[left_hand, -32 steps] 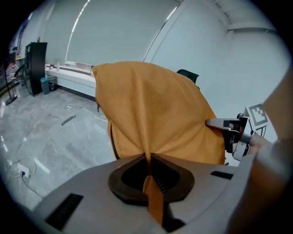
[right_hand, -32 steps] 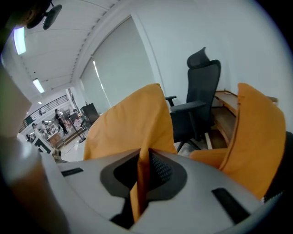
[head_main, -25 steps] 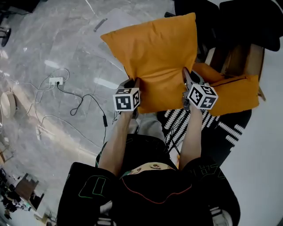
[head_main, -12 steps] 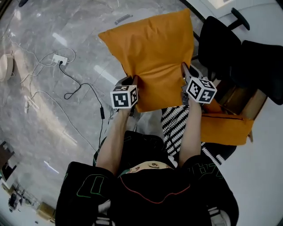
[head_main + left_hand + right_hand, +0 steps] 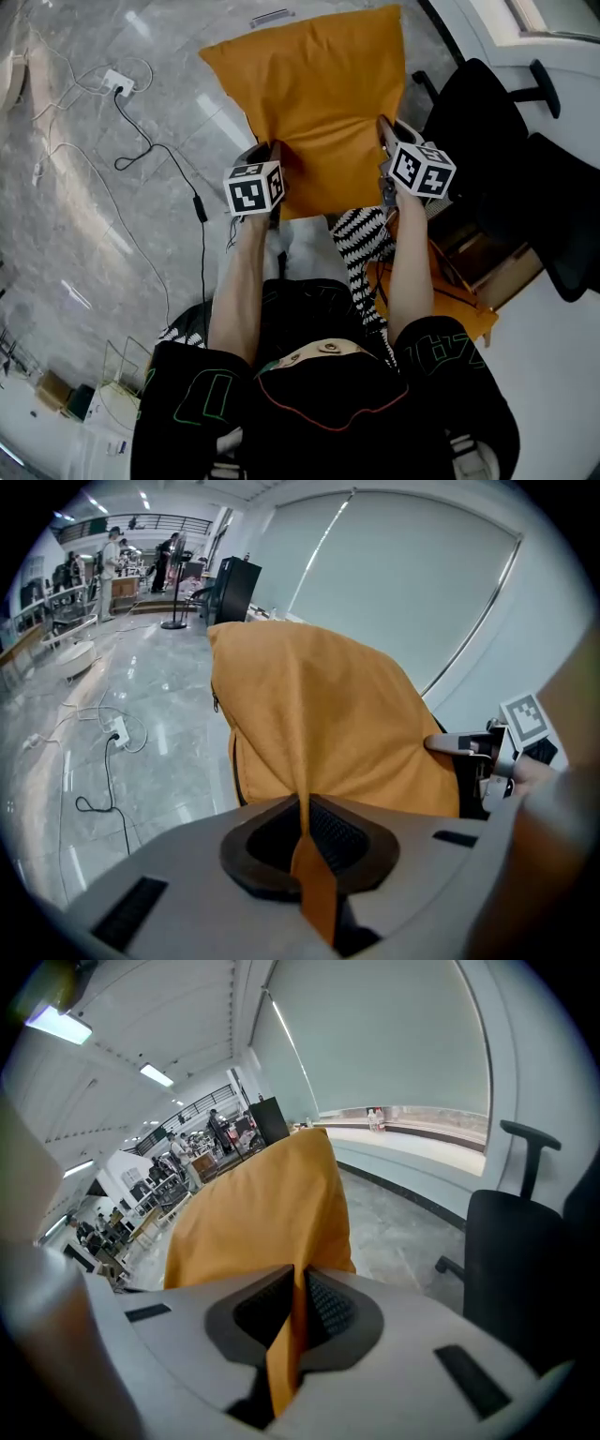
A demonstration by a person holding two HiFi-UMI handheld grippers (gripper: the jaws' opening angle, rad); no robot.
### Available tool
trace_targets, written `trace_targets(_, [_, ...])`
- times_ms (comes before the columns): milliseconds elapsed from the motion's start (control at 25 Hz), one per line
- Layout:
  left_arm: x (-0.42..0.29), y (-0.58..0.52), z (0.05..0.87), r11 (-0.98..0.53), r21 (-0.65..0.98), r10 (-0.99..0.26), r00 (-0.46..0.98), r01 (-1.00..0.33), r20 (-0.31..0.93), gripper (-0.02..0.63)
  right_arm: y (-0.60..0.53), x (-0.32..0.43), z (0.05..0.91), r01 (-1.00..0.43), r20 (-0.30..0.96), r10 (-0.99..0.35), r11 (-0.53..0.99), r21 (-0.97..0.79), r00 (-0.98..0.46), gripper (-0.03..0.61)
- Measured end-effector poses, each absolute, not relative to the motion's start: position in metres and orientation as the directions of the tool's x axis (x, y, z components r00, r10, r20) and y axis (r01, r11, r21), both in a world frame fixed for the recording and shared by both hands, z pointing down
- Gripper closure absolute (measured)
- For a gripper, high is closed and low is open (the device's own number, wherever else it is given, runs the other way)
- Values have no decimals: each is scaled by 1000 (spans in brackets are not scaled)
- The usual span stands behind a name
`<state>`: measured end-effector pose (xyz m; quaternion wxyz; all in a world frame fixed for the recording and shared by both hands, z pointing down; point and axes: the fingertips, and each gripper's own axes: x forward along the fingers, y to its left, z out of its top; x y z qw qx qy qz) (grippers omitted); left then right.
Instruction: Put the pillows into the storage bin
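Note:
A large orange pillow hangs in the air in front of me, held by its near edge at both lower corners. My left gripper is shut on the left corner, and a fold of orange cloth is pinched between its pads. My right gripper is shut on the right corner in the same way. The pillow fills the middle of the left gripper view, and the pillow fills the middle of the right gripper view. A black-and-white striped pillow lies below, by my legs.
Black office chairs stand to the right, one close in the right gripper view. A brown box-like container with orange fabric beside it sits low right. A power strip with cables lies on the marble floor at left.
The head view has swung: chairs, brown container and the orange fabric slid down and left, the power strip moved up. Both grippers still hold the orange pillow, now slightly higher in the view.

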<state>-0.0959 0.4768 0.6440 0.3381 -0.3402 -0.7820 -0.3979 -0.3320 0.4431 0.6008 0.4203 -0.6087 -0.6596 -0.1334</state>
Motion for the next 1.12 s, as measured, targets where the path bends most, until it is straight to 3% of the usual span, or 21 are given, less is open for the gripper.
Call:
trace_targets(240, [-105,503,668,335,353,327,-459,874,826,591,475,-348,645,917,758,620,153,-369,202,549])
trace_targets(440, [-112,527,686,300,371,354,-464,879,812,598,505,-361,669,859,728,646,218,-464,229,541])
trace_targets(520, [-105,535,699,272,329,371,-414,904,831,575,517,-366,679,866,732,643,214,-453,224,486])
trace_targets(560, [-99,540,706,250,306,383,-384,919,840,545,521,-372,686,881,743,640,218,-420,196,416])
trace_targets(600, [-92,544,711,223,295,394,-363,929,845,560,523,-381,690,897,753,641,230,-378,153,380])
trace_targets(640, [-86,547,714,195,298,403,-353,934,844,588,523,-388,691,908,757,644,243,-340,111,380])
trace_targets(760, [-80,552,716,158,328,412,-364,932,835,569,519,-393,690,921,758,645,233,-311,93,380])
trace_targets(1120, [-94,545,690,249,377,405,-450,892,796,618,493,-358,673,903,742,655,221,-368,141,404])
